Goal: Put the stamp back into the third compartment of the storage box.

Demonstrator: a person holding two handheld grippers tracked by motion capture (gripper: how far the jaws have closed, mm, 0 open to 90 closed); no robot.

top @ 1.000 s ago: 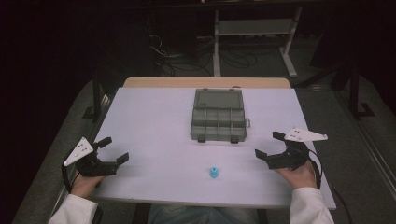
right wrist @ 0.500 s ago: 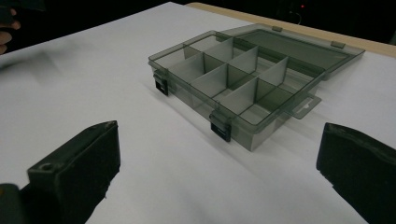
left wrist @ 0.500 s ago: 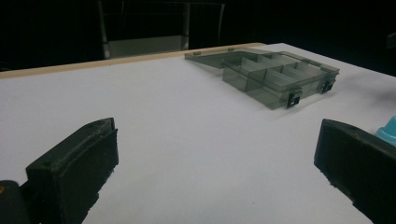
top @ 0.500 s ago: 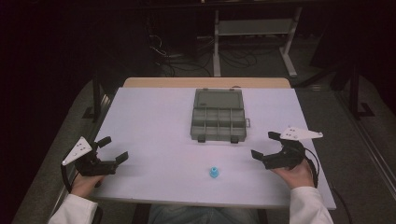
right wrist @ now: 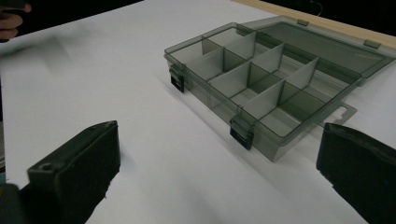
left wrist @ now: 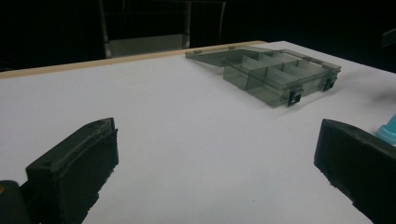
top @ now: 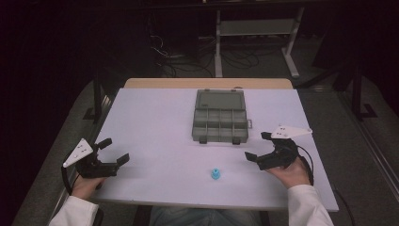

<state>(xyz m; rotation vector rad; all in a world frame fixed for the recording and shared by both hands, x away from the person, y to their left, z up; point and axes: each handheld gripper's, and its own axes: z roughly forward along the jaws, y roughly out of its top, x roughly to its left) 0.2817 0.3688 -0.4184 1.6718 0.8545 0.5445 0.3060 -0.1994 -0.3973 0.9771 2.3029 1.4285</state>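
The smoky grey, clear plastic compartment box (top: pixel 220 117) lies with its lid flat open at the far middle of the white counter (top: pixel 155 117), its lid close to the far edge, with bare surface to both sides and in front of it. The small blue plastic cap (top: pixel 215 173) stands nearer the person than the box, close to the near edge, between the left gripper (top: pixel 110 153) and the right gripper (top: pixel 257 148), both with fingers spread wide and holding nothing. Compared with a second ago, the right gripper has edged inward toward the box and cap, while the left gripper, box and cap sit as before.
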